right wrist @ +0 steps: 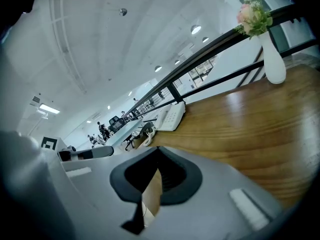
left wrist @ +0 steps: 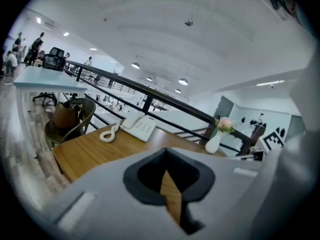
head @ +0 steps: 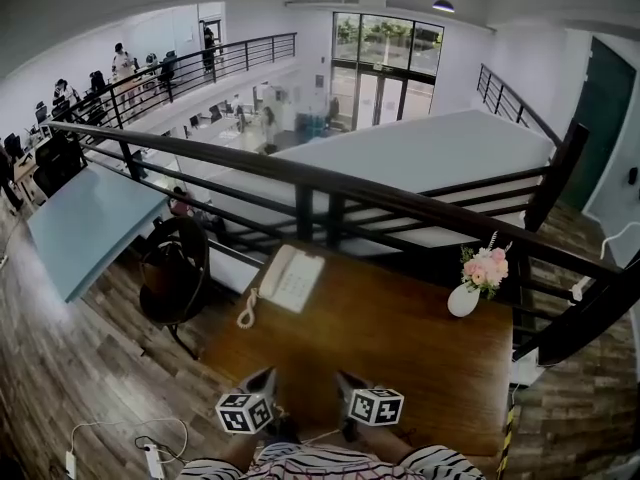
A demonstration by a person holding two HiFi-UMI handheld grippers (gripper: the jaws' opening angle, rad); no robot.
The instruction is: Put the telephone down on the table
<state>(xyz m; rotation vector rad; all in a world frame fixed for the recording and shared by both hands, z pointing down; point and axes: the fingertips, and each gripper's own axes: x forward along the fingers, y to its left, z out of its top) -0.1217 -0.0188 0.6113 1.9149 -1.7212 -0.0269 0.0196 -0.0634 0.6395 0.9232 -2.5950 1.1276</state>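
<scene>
A white telephone (head: 291, 277) lies at the far left corner of the brown wooden table (head: 400, 348), its coiled cord (head: 247, 311) hanging over the left edge. The telephone (left wrist: 138, 126) also shows far ahead in the left gripper view, and the telephone (right wrist: 170, 117) in the right gripper view. My left gripper (head: 262, 382) and right gripper (head: 347, 383) are side by side at the table's near edge, both shut with nothing between their jaws, well short of the telephone.
A white vase with pink flowers (head: 478, 280) stands at the table's far right. A black railing (head: 330, 190) runs behind the table. A chair with a brown bag (head: 172, 273) sits left of the table. A pale blue desk (head: 88, 223) lies further left.
</scene>
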